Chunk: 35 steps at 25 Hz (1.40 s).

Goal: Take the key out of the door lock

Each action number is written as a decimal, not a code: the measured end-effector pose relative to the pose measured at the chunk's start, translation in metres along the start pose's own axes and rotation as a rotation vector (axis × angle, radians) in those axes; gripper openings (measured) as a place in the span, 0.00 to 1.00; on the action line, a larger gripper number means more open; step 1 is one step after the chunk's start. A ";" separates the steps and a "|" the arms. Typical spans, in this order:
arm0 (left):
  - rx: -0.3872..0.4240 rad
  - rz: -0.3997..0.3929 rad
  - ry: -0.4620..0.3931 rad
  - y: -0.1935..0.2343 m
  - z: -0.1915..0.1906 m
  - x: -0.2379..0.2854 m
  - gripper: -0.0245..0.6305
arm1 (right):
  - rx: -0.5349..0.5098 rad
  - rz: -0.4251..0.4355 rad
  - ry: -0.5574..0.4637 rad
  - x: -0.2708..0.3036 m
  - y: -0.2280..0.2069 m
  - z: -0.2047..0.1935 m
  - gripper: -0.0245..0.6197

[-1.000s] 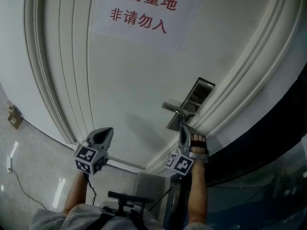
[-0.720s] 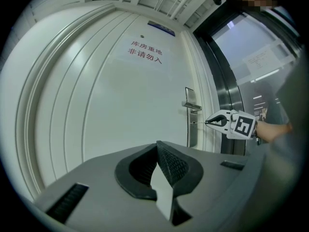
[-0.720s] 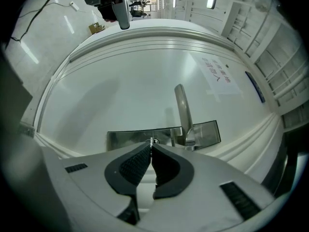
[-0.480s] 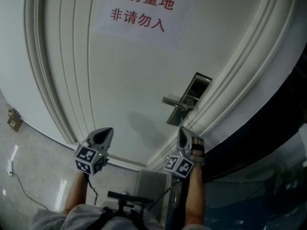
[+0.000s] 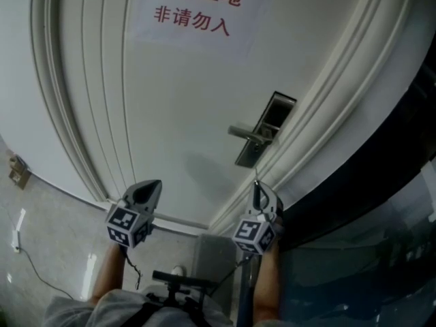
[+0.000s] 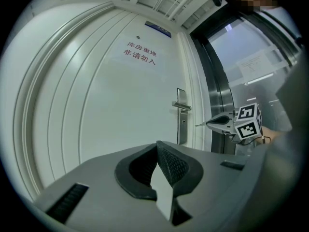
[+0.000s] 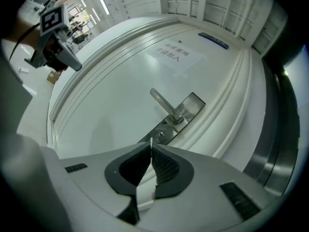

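A silver lock plate point(image 5: 266, 127) with a lever handle point(image 5: 246, 135) sits on the white door point(image 5: 177, 107). My right gripper point(image 5: 257, 188) hangs just below the plate, apart from it and shut on the key point(image 5: 257, 180). The key's thin metal blade point(image 7: 151, 141) sticks out past the right gripper's point(image 7: 151, 148) tips. The keyhole point(image 7: 159, 136) in the lock plate point(image 7: 176, 120) shows bare. In the left gripper view the key point(image 6: 201, 124) points at the door from the right gripper point(image 6: 222, 122). My left gripper point(image 5: 151, 187) is shut on nothing, lower left of the lock, away from the door.
A paper sign with red characters point(image 5: 194, 9) is stuck high on the door. Raised mouldings point(image 5: 75, 114) frame the door panel. A dark frame and glass point(image 5: 381, 182) run along the right. A small box point(image 5: 18, 168) and a cable lie on the floor at left.
My right gripper has drawn back from the lock plate, and the key's blade has come away with it. The left gripper has stayed where it was.
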<state>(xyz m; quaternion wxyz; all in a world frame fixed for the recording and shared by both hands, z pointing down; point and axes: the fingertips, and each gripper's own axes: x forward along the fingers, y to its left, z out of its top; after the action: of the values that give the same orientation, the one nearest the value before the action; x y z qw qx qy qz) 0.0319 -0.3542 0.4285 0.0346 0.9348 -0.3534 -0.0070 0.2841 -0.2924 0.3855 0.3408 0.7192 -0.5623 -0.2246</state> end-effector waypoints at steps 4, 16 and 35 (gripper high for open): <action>0.000 -0.016 0.001 -0.007 -0.002 -0.009 0.05 | 0.214 0.002 0.016 -0.020 0.003 -0.004 0.07; 0.010 -0.019 0.003 -0.017 -0.003 -0.043 0.05 | 0.592 0.008 -0.018 -0.093 0.015 -0.012 0.07; 0.059 -0.047 -0.002 -0.061 -0.007 -0.092 0.05 | 0.704 -0.035 -0.065 -0.185 0.036 -0.021 0.07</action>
<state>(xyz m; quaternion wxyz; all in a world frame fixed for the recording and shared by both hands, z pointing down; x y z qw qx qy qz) 0.0038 -0.2471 0.4304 0.0068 0.9434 -0.3316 0.0017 0.2261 -0.1144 0.4154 0.0499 0.7945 -0.6035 -0.0457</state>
